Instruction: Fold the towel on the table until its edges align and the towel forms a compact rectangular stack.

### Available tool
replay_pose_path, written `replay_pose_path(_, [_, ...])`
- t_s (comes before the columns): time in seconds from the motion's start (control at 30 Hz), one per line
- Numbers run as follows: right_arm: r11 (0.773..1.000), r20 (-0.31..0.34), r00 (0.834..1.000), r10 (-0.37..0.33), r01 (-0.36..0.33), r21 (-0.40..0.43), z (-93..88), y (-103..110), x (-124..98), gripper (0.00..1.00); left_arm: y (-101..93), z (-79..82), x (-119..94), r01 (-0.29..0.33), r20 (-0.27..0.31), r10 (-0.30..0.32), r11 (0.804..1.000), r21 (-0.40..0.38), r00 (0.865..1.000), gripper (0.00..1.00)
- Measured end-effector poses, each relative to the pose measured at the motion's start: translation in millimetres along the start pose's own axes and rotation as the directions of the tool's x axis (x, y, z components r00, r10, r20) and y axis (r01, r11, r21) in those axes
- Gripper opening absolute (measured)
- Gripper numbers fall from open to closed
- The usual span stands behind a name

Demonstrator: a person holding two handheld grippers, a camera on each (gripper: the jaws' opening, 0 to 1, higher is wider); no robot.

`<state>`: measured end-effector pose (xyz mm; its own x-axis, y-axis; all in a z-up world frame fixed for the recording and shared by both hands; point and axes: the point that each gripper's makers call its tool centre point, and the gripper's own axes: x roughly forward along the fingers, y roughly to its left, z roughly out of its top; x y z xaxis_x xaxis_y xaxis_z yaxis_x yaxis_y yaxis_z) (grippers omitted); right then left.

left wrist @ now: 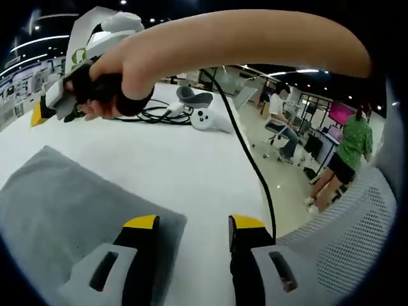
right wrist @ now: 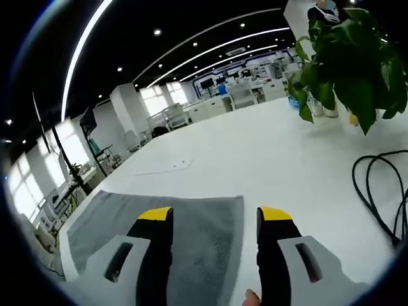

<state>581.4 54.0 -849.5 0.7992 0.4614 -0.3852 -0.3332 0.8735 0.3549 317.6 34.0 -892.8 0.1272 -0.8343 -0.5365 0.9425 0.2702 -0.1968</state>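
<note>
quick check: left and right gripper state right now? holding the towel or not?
Left gripper: open, empty, over the edge of the grey towel.
Right gripper: open, empty, over the towel's edge.

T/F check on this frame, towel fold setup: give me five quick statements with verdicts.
1. The grey towel lies flat on the white table. True.
2. The left gripper is clamped on the towel. False: its jaws stand open above the towel's edge.
3. The right gripper is open. True.
4. A leafy plant stands on the table. True.
5. The black cable lies across the towel. False: it rests on bare table, apart from the towel.
</note>
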Motion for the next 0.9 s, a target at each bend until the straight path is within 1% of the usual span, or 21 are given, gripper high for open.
replay_pose_path(0.03, [1.000, -0.004, 1.000, 0.000, 0.000, -0.001, -1.0, -0.6, 2.5, 0.52, 5.1, -0.3, 1.4, -0.029, -0.001, 0.029, 1.000, 0.007, 1.000, 0.45])
replay_pose_path(0.1, [1.000, -0.006, 1.000, 0.000, 0.000, 0.000, -2.3, -2.2, 8.3, 0.51, 11.5, -0.3, 2.6, -0.062, -0.002, 0.062, 0.998, 0.023, 0.998, 0.46])
replay_pose_path(0.2, [1.000, -0.003, 1.000, 0.005, -0.004, 0.023, -5.7, -3.3, 18.7, 0.47, 13.6, -1.6, 6.5, -0.069, 0.002, 0.069, 0.997, 0.035, 0.998, 0.48])
replay_pose_path(0.27, [1.000, -0.014, 1.000, 0.000, 0.000, 0.014, -9.3, -4.1, 24.4, 0.46, 11.5, -7.3, 11.0, -0.056, -0.016, 0.057, 0.997, 0.047, 0.998, 0.49])
replay_pose_path(0.3, [1.000, -0.017, 1.000, -0.002, 0.003, 0.011, -10.5, -4.6, 26.6, 0.46, 9.9, -11.2, 12.4, -0.053, -0.033, 0.055, 0.996, 0.065, 0.998, 0.50])
replay_pose_path(0.33, [1.000, -0.019, 1.000, -0.007, 0.007, -0.001, -12.3, -5.2, 29.6, 0.46, 10.8, -9.1, 12.6, -0.062, -0.018, 0.064, 0.992, 0.108, 0.998, 0.50])
replay_pose_path(0.37, [1.000, -0.023, 1.000, -0.010, 0.010, -0.016, -13.3, -5.7, 31.0, 0.46, 9.8, -12.8, 11.3, -0.066, -0.037, 0.070, 0.991, 0.114, 0.997, 0.49])
replay_pose_path(0.43, [0.996, -0.046, 0.999, -0.022, 0.017, -0.092, -17.8, -7.5, 34.3, 0.44, 10.3, -11.3, 11.7, -0.068, -0.026, 0.071, 0.991, 0.115, 0.997, 0.48])
replay_pose_path(0.47, [0.989, -0.063, 0.998, -0.030, 0.021, -0.148, -21.3, -6.0, 35.0, 0.43, 12.0, -11.8, 11.4, -0.077, -0.026, 0.081, 0.988, 0.133, 0.996, 0.46])
replay_pose_path(0.5, [0.980, -0.082, 0.996, -0.034, 0.017, -0.197, -24.6, -5.6, 36.0, 0.43, 15.7, -12.6, 10.7, -0.093, -0.036, 0.101, 0.981, 0.169, 0.994, 0.43])
replay_pose_path(0.53, [0.972, -0.108, 0.993, -0.044, 0.018, -0.235, -29.7, -8.4, 39.0, 0.43, 16.7, -13.5, 10.3, -0.099, -0.045, 0.110, 0.976, 0.192, 0.993, 0.41])
replay_pose_path(0.57, [0.968, -0.121, 0.991, -0.049, 0.017, -0.251, -32.7, -8.9, 40.2, 0.42, 16.8, -14.1, 10.7, -0.101, -0.054, 0.114, 0.973, 0.206, 0.992, 0.40])
replay_pose_path(0.6, [0.965, -0.129, 0.990, -0.052, 0.017, -0.262, -35.2, -10.6, 43.5, 0.42, 14.2, -13.8, 12.0, -0.084, -0.061, 0.097, 0.979, 0.184, 0.993, 0.40])
replay_pose_path(0.67, [0.964, -0.130, 0.990, -0.054, 0.017, -0.267, -36.4, -11.8, 45.9, 0.41, 16.4, -12.9, 12.5, -0.065, -0.067, 0.081, 0.975, 0.212, 0.994, 0.40])
replay_pose_path(0.7, [0.963, -0.138, 0.989, -0.058, 0.019, -0.270, -38.4, -13.7, 47.8, 0.41, 18.1, -13.2, 11.9, -0.062, -0.068, 0.078, 0.976, 0.209, 0.995, 0.38])
replay_pose_path(0.73, [0.962, -0.144, 0.988, -0.063, 0.022, -0.273, -40.2, -16.3, 49.5, 0.40, 19.2, -13.2, 11.8, -0.060, -0.070, 0.076, 0.976, 0.211, 0.995, 0.36])
replay_pose_path(0.77, [0.960, -0.146, 0.987, -0.066, 0.023, -0.278, -41.2, -17.4, 50.4, 0.36, 21.7, -14.3, 11.2, -0.065, -0.074, 0.082, 0.976, 0.208, 0.994, 0.29])
replay_pose_path(0.8, [0.953, -0.160, 0.984, -0.073, 0.022, -0.301, -43.7, -18.1, 50.4, 0.34, 25.4, -13.8, 11.7, -0.078, -0.070, 0.095, 0.975, 0.208, 0.993, 0.24])
replay_pose_path(0.87, [0.947, -0.154, 0.985, -0.077, 0.024, -0.322, -43.7, -19.2, 52.1, 0.32, 28.8, -12.9, 11.0, -0.083, -0.067, 0.099, 0.975, 0.207, 0.993, 0.20])
replay_pose_path(0.9, [0.947, -0.154, 0.985, -0.077, 0.024, -0.319, -44.1, -19.9, 53.0, 0.32, 28.5, -12.6, 10.2, -0.083, -0.067, 0.099, 0.974, 0.210, 0.993, 0.19])
